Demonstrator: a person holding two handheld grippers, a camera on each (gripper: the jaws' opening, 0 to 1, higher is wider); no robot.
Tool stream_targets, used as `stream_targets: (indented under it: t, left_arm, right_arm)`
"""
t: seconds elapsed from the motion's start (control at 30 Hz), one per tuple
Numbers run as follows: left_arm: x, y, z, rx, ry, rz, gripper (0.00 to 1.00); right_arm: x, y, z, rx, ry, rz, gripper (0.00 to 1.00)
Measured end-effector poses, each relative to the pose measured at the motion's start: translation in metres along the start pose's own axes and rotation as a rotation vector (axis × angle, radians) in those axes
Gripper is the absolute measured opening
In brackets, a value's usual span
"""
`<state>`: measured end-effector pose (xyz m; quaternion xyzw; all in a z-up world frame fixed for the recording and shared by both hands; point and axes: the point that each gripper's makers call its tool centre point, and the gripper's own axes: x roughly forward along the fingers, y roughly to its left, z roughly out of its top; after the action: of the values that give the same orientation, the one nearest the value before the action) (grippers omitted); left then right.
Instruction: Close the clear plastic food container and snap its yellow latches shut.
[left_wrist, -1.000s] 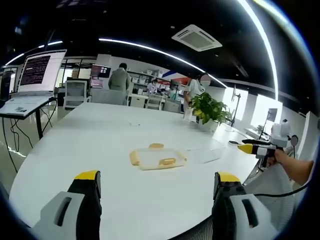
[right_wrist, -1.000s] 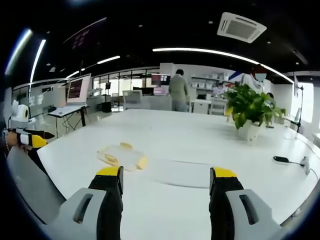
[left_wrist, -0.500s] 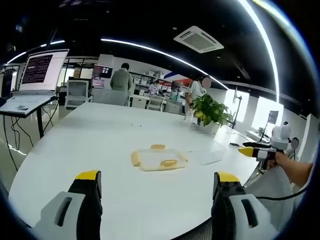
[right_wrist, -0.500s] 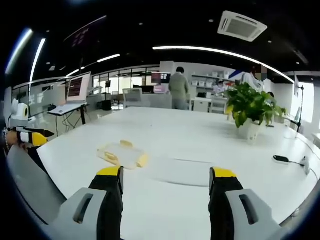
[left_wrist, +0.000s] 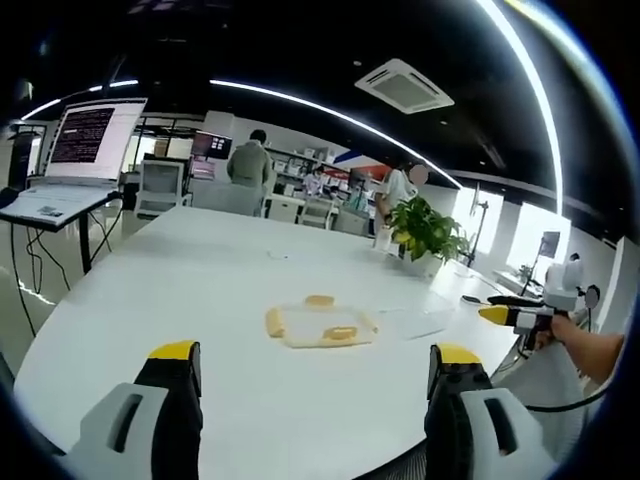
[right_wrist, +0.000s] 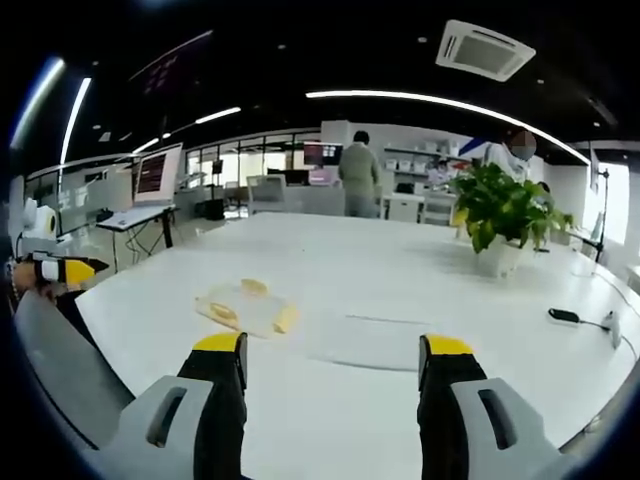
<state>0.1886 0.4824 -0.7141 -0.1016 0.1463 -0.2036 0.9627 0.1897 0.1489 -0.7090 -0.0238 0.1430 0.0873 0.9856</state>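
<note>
A clear plastic container (left_wrist: 318, 326) with yellow latches lies flat on the white table (left_wrist: 200, 290), well ahead of my left gripper (left_wrist: 315, 352), which is open and holds nothing. A clear flat lid (left_wrist: 417, 321) rests on the table just right of the container. In the right gripper view the container (right_wrist: 246, 306) sits ahead to the left and the lid (right_wrist: 365, 343) lies just beyond my open, empty right gripper (right_wrist: 333, 346). A hand holds the right gripper (left_wrist: 512, 315) off the table's right edge. The left gripper (right_wrist: 58, 272) shows off the table's left edge.
A potted plant (left_wrist: 426, 230) stands at the table's far side, also plant (right_wrist: 506, 217). A black device with a cable (right_wrist: 566, 317) lies near the right edge. A laptop on a stand (left_wrist: 72, 160) is left of the table. People stand in the background.
The left gripper view has shifted slightly with the hand. The container and lid have not moved. Both grippers stay open.
</note>
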Motion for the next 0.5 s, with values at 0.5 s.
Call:
stream_targets:
  t: [0.5]
  left_arm:
    - [0.0013,-0.0016,-0.0076,0.016,0.057,0.008,0.90]
  right_arm:
    - [0.0029,0.0046,-0.0050,0.007,0.033,0.028,0.67]
